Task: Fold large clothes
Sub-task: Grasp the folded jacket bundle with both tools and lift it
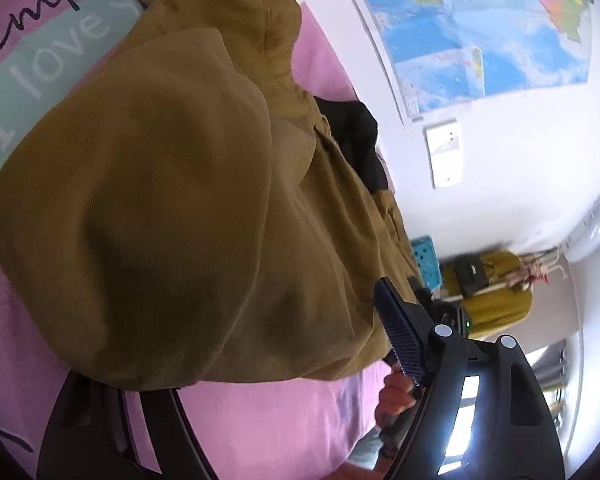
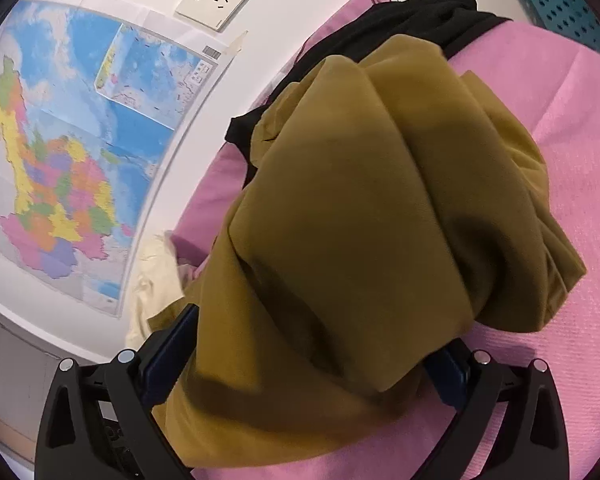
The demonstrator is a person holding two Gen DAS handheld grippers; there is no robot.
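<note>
Left wrist view shows the mustard-brown garment (image 1: 172,184) heaped on the pink bedsheet (image 1: 268,420), with the left gripper (image 1: 228,364) spread and one blue-padded finger (image 1: 400,332) clear of the cloth. Right wrist view shows the right gripper (image 2: 312,360) spread wide, the garment lying loosely between its fingers, beside a black garment (image 2: 412,20) and a wall map (image 2: 80,152).

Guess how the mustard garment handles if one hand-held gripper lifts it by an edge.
Probably floppy: the mustard garment lies bunched in soft folds on the pink bedsheet, so it should drape and sag rather than hold shape. Likely heavy for cloth: the layers look thick. It seems matte and finely ribbed, so probably not slippery.
</note>
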